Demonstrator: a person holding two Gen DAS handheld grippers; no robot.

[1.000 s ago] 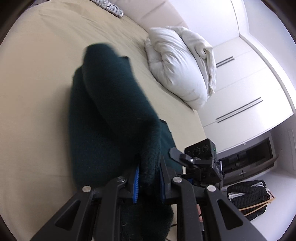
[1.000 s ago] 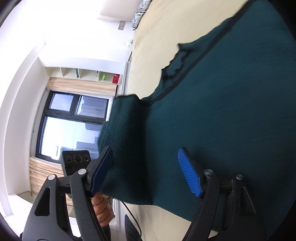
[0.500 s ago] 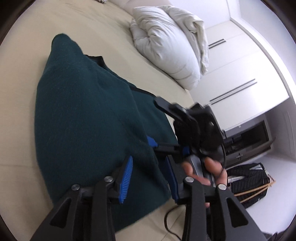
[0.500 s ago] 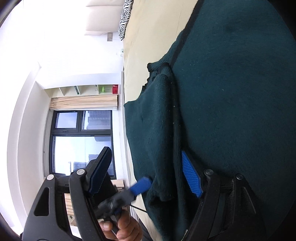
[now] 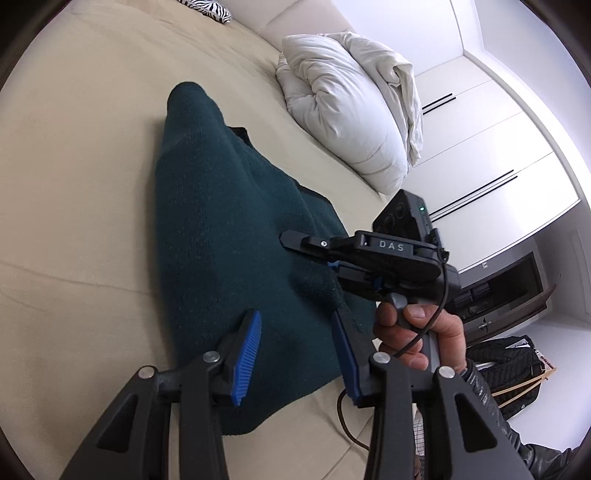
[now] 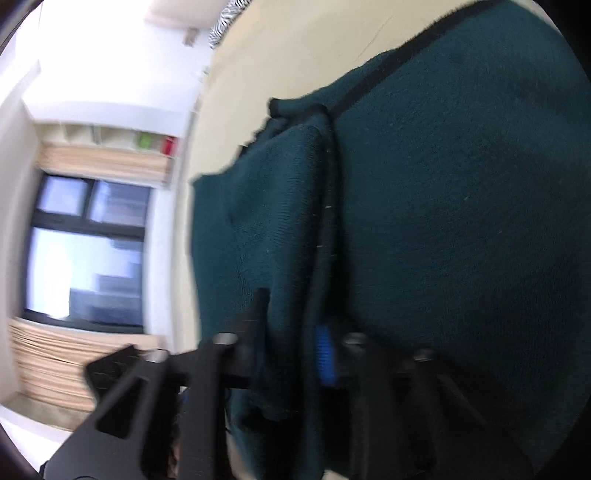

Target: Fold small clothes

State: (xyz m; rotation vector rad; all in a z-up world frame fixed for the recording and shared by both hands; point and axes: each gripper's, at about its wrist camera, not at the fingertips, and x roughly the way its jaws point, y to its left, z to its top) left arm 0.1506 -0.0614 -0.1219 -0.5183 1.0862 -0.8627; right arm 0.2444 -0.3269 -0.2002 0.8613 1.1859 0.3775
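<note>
On the beige bed [image 5: 74,229], near a white duvet [image 5: 351,110], the left gripper [image 5: 295,350] hovers released over the green sweater [image 5: 229,240] while the right gripper [image 6: 291,343] pinches its folded edge.

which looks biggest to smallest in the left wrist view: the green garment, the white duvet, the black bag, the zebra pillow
1. green garment, by far the largest
2. white duvet
3. black bag, partly hidden by the hand
4. zebra pillow, only a sliver at the frame edge

The garment lies nearest the camera, so this is apparent size only.
</note>
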